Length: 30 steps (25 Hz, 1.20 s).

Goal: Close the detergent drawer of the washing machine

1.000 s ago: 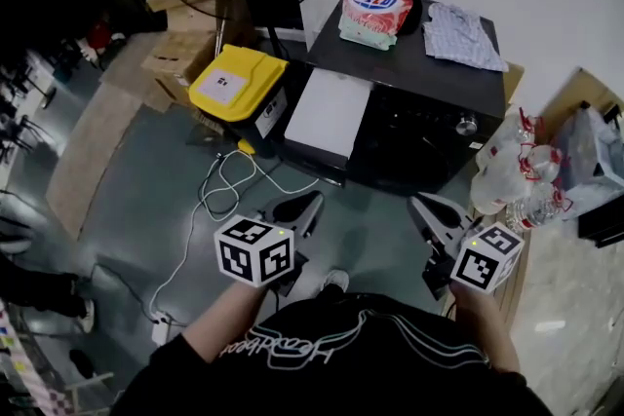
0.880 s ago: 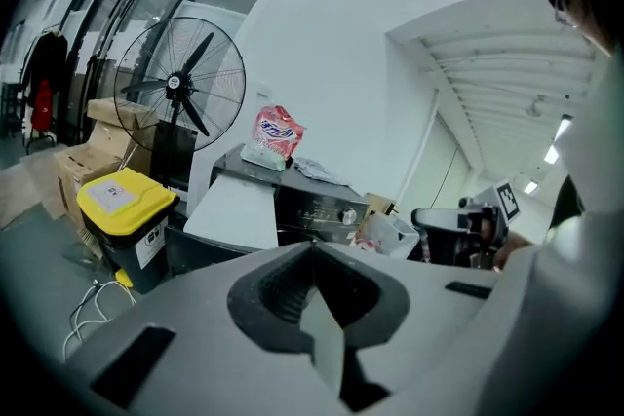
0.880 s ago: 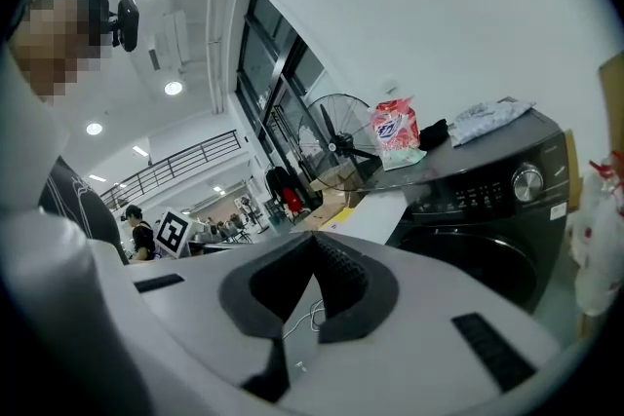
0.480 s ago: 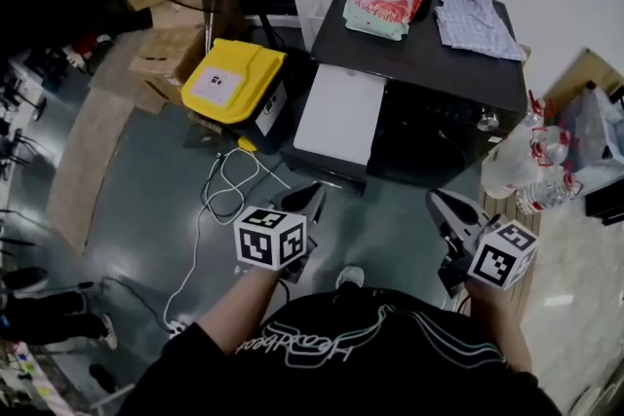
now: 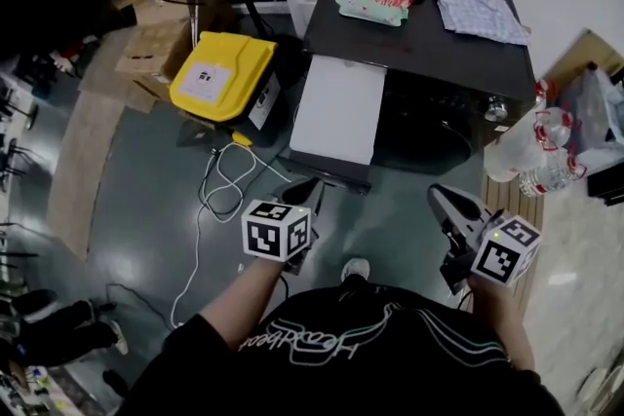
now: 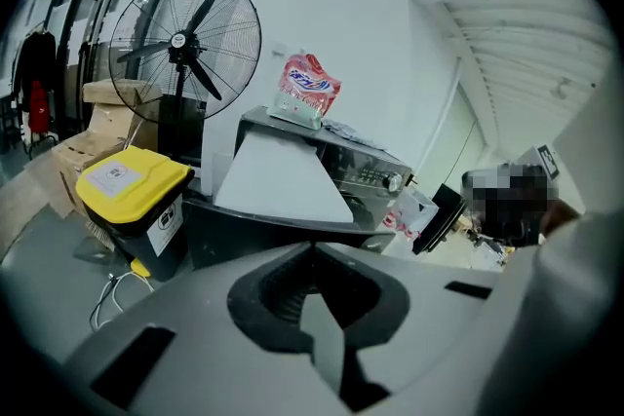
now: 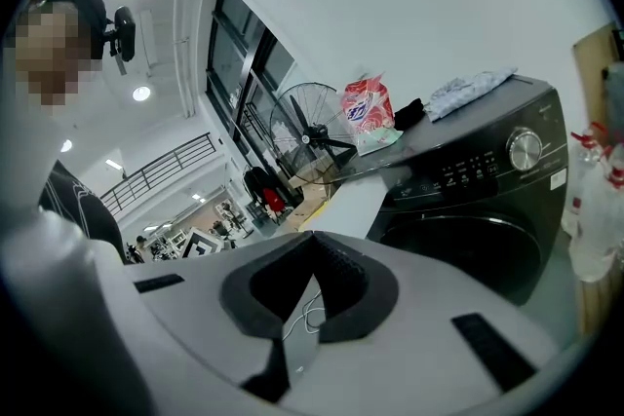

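Jaws together, left gripper (image 5: 309, 186) and right gripper (image 5: 437, 196) over grey floor (image 5: 146, 200) facing washing machine (image 5: 439, 63).

Open floor (image 5: 395, 209) before drawer (image 5: 338, 109) — bin (image 5: 216, 78) leftward

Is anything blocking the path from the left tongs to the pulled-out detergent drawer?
Nothing visible. The left tongs hang shut in open air short of the detergent drawer; the white cable lies on the floor off to their left, clear of that line.
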{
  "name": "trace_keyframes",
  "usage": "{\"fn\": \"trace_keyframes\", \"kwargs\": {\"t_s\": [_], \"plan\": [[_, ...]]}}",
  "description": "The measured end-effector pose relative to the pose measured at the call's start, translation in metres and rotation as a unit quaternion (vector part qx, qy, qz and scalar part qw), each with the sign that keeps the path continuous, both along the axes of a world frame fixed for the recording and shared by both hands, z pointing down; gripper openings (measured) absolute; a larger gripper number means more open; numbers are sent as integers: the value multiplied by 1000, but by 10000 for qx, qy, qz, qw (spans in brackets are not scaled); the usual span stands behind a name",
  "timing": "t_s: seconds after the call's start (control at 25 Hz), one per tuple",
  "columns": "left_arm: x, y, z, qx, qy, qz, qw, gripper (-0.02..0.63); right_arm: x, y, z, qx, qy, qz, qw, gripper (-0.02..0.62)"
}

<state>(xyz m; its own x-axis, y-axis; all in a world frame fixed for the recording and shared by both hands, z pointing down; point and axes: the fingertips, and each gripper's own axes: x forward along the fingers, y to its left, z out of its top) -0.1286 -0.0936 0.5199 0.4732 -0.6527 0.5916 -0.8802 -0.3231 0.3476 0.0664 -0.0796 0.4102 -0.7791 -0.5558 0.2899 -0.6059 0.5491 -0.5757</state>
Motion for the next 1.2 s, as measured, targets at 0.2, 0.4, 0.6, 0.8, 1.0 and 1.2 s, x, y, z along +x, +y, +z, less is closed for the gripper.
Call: {"fn": "trace_keyframes", "kwargs": {"t_s": [0.2,0.4,0.6,0.8,1.0,1.2], "plan": [[-4,-4,8,-69,-82,-25,9999,31,0,-1,1,-17,-26,30,10000,26],[-7,-8,12,-23,-97,-93,9999,31,2,1,6,-62,-23,85,9999,26],[-8,-11,12,14,-67,-127,9999,29,-1,0,10,-108,-69,110,9999,26],[-8,-11,11,2,-168,-130,9998,25,0,0,14,-183,-76,157,9997,26],[-8,-11,11,66,-178,-50,9998,23,-1,3,18,-226,-74,174,9996,26],[-8,-12,10,105,-184,-30,9998,23,-3,6,18,-200,-61,188,9996,26]]}}
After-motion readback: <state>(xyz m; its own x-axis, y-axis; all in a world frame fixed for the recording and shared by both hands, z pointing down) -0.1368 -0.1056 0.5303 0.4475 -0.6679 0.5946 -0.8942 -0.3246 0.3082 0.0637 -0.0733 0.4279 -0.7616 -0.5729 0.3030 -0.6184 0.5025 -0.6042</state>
